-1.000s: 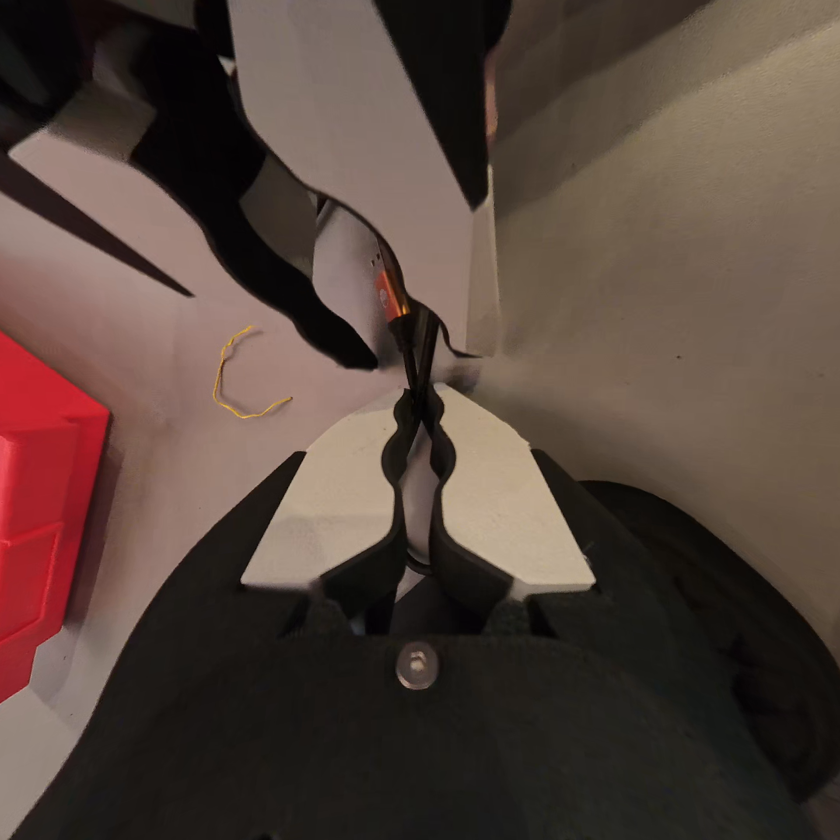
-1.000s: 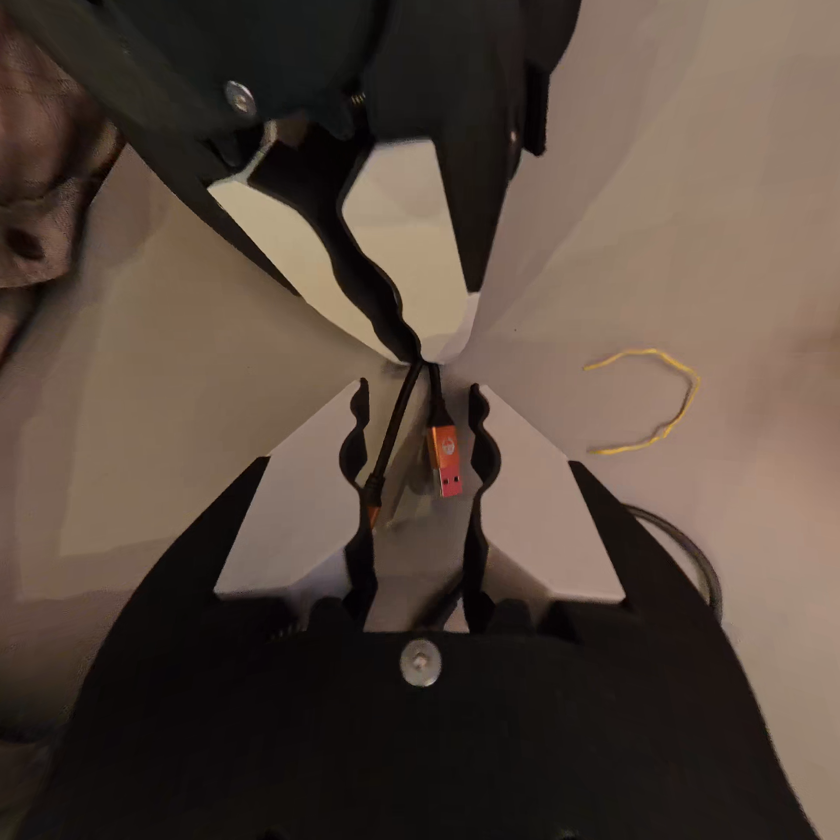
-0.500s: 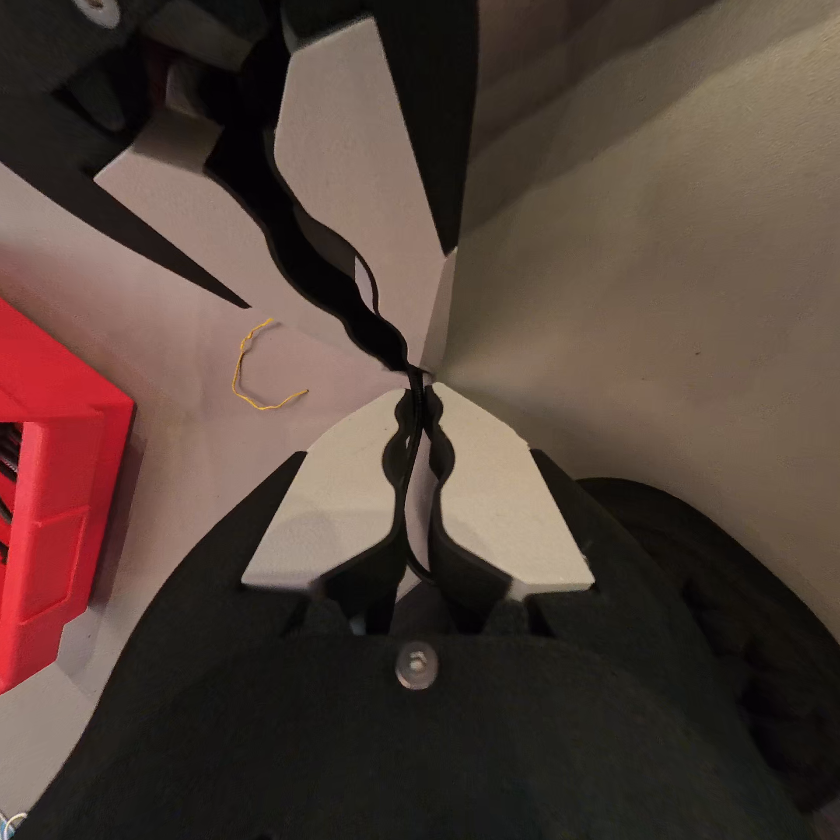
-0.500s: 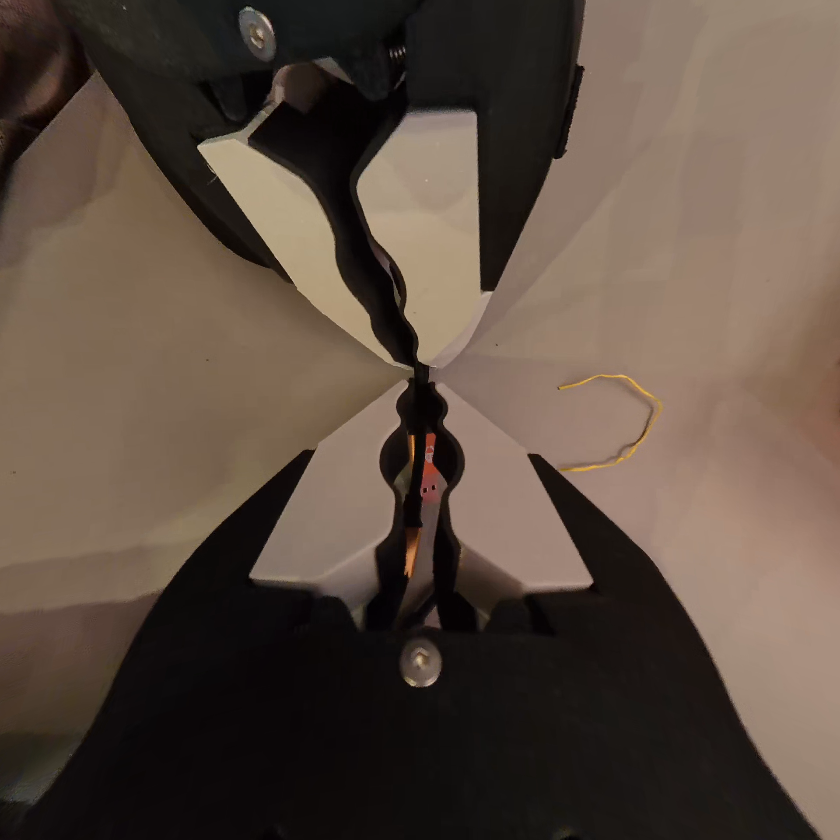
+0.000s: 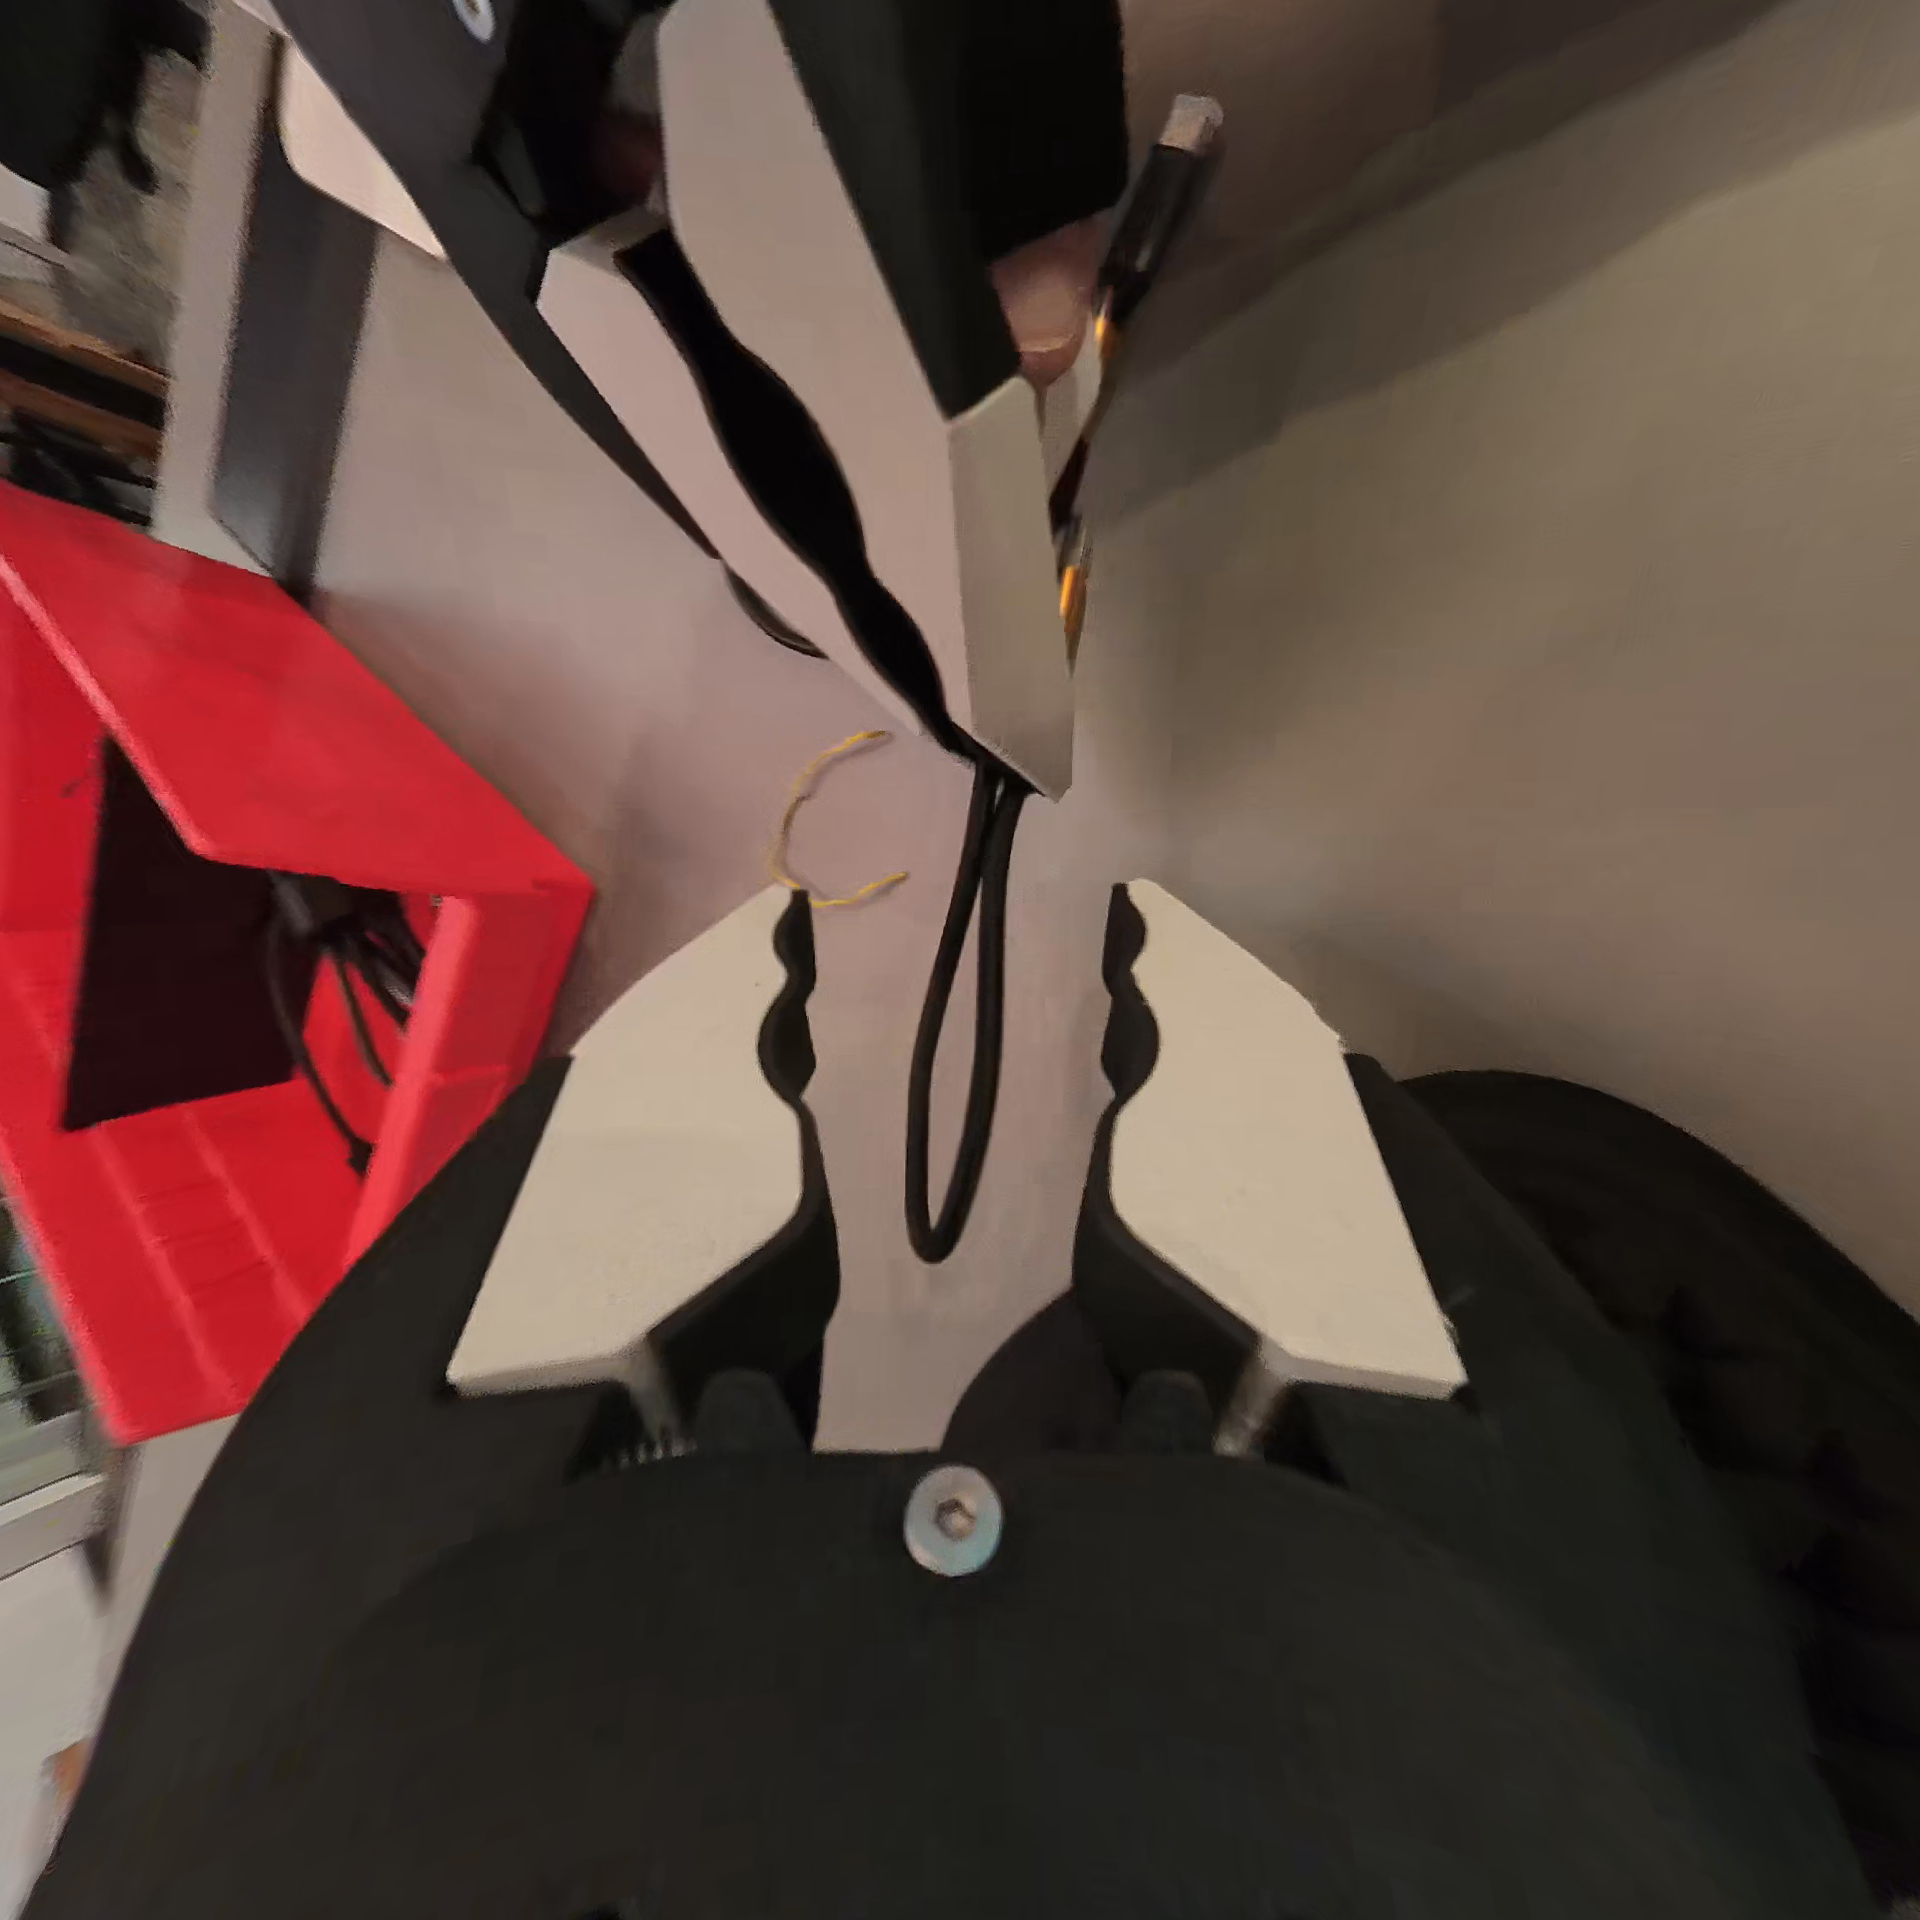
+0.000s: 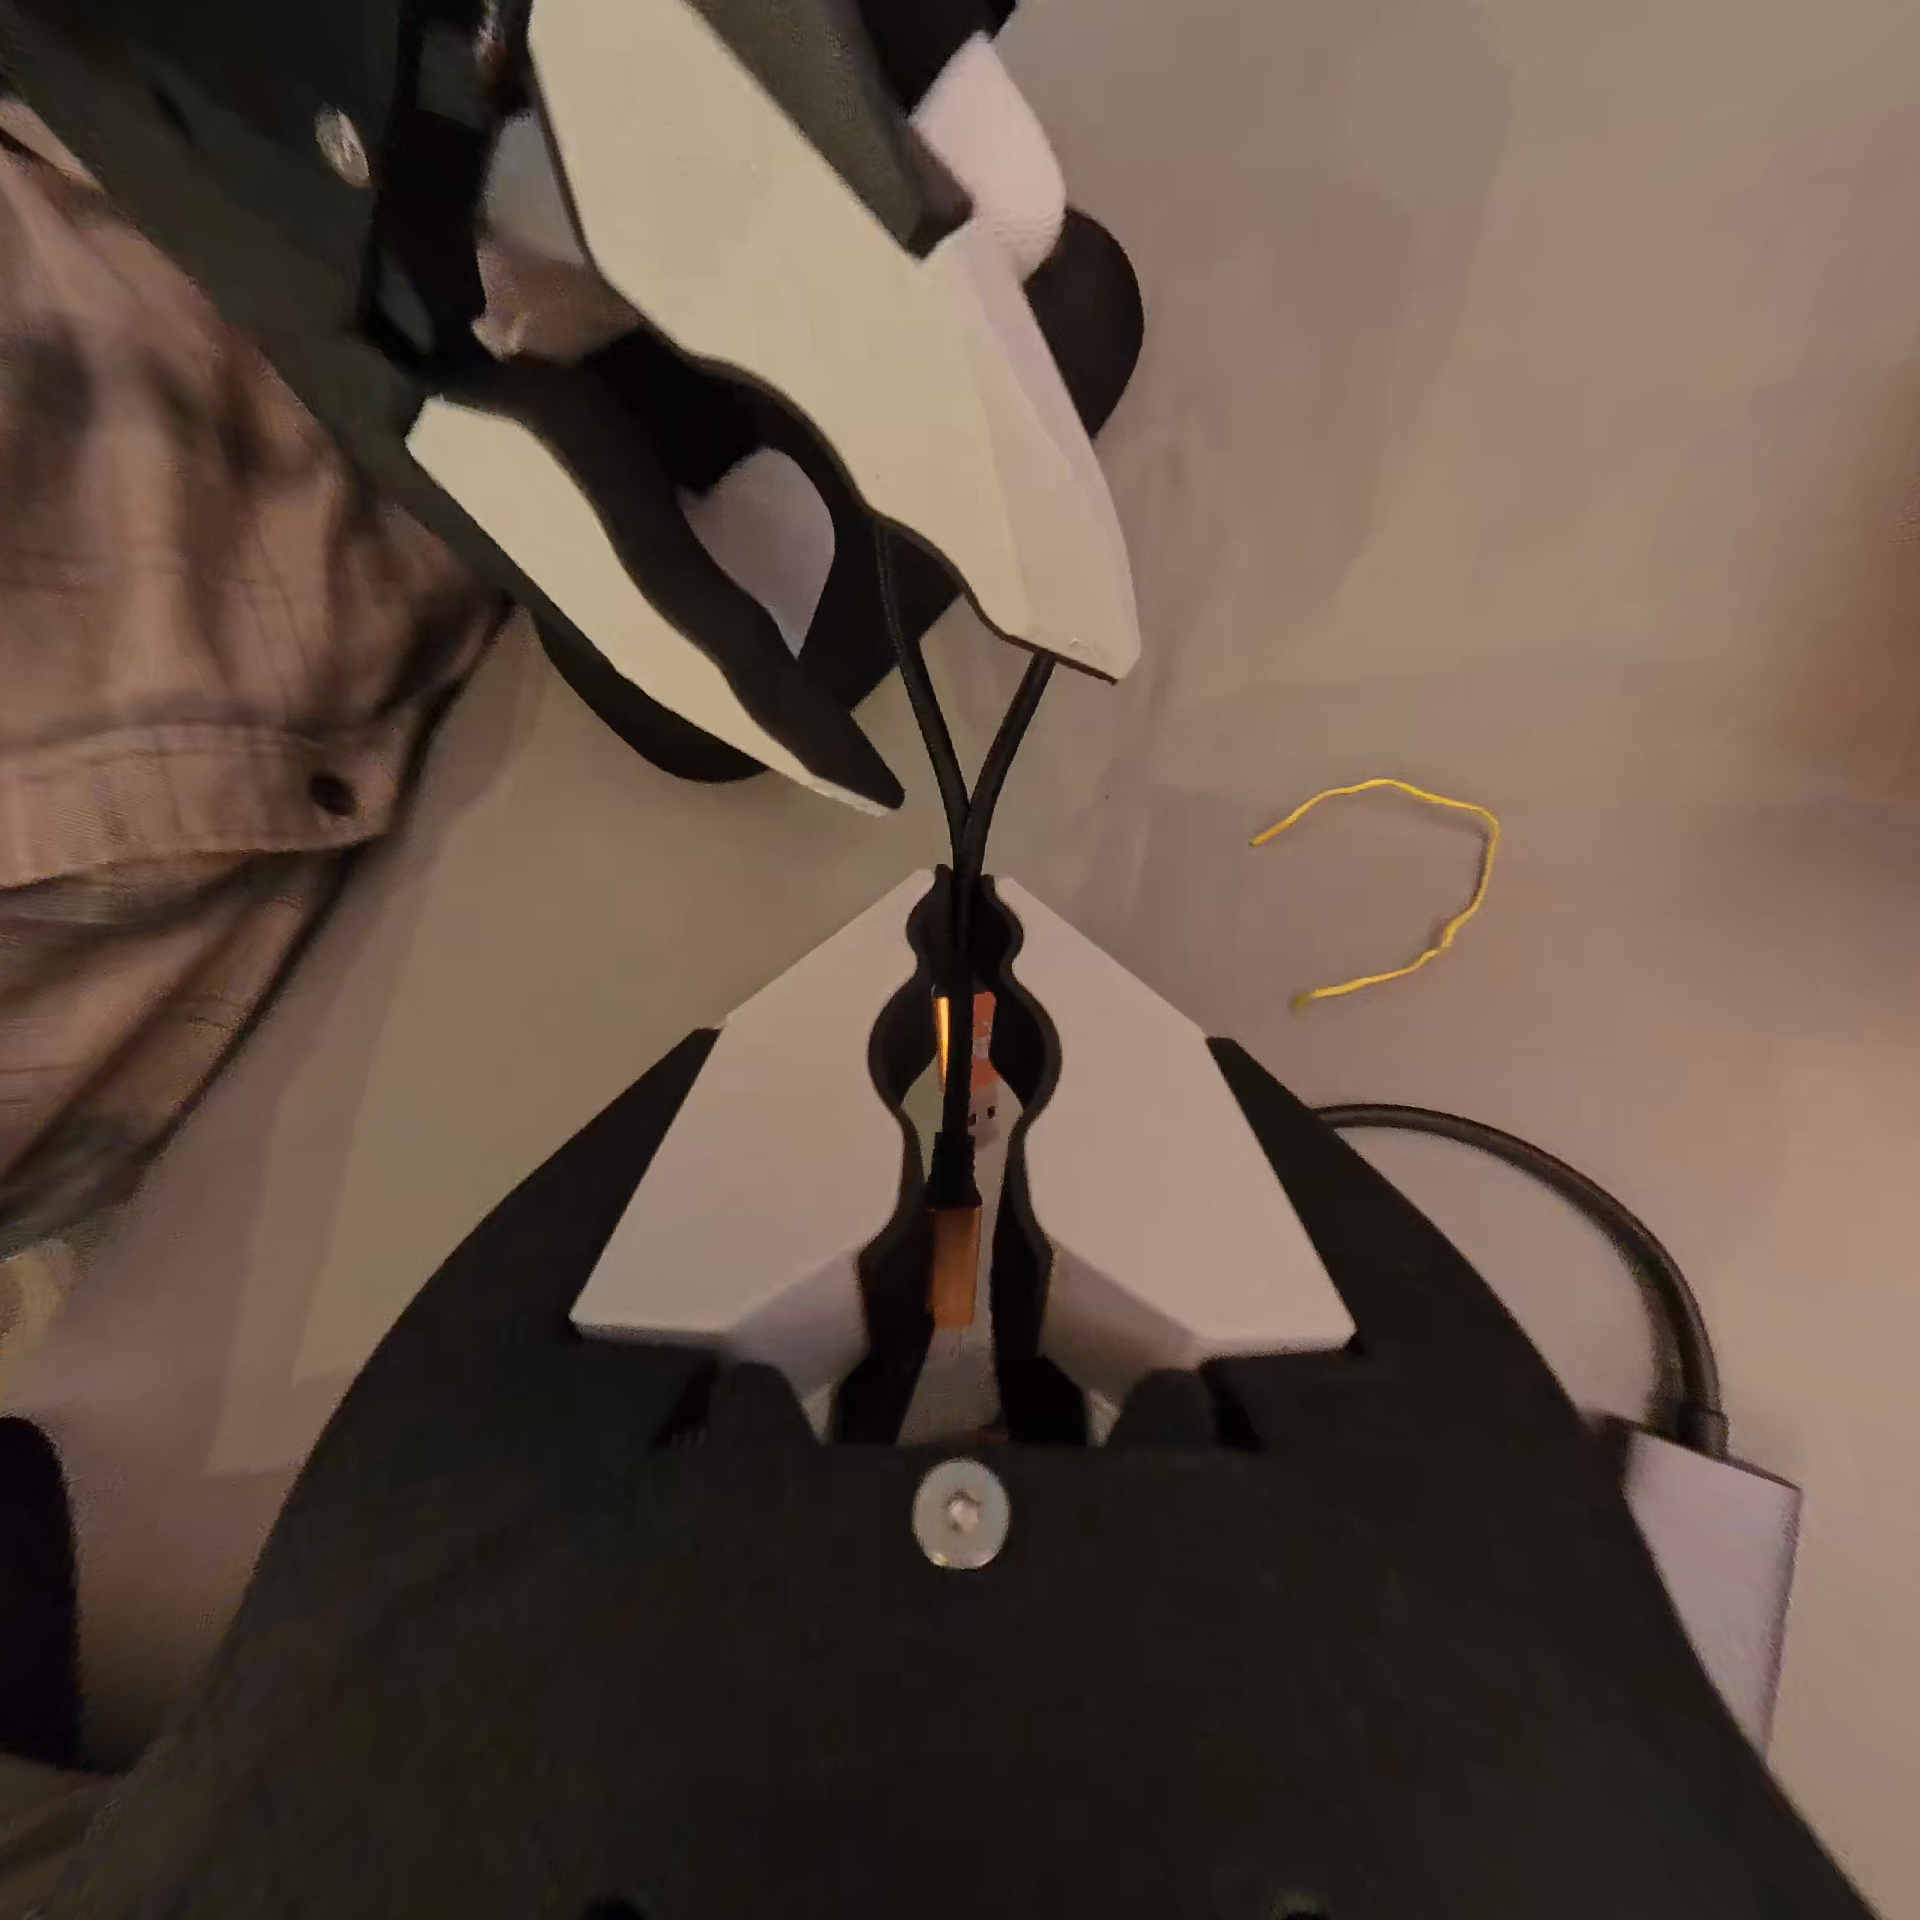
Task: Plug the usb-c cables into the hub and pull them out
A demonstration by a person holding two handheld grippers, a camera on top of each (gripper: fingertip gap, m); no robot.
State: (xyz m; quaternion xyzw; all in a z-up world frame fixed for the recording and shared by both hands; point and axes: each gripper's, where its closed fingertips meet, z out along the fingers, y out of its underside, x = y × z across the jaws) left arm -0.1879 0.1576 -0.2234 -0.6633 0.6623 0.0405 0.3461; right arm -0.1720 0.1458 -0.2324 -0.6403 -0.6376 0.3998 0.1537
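A short black cable is folded double, with orange plugs at both ends. My right gripper (image 6: 961, 883) is shut on its two strands (image 6: 940, 727). The orange plugs (image 6: 954, 1262) lie back between its fingers. In the left wrist view the right gripper (image 5: 1013, 769) comes in from above, and the cable's loop (image 5: 940, 1091) hangs from its tips. My left gripper (image 5: 956, 899) is open, with the loop between its fingers, apart from both. It also shows open in the right wrist view (image 6: 997, 732). A pale box with a thick black lead, perhaps the hub (image 6: 1704, 1538), lies at the lower right.
A red bin (image 5: 260, 810) holding dark cables stands at the left. A thin yellow wire (image 6: 1455, 904) lies on the pale table (image 6: 1507, 468). A dark round object (image 5: 1662, 1247) lies beside my left gripper. A person's plaid sleeve (image 6: 156, 623) is at the left. My left and right fingertips are right by each other.
My left gripper has opened, let go of the cable and drawn back. My right gripper, open a second ago, closed on the two strands and still holds them.
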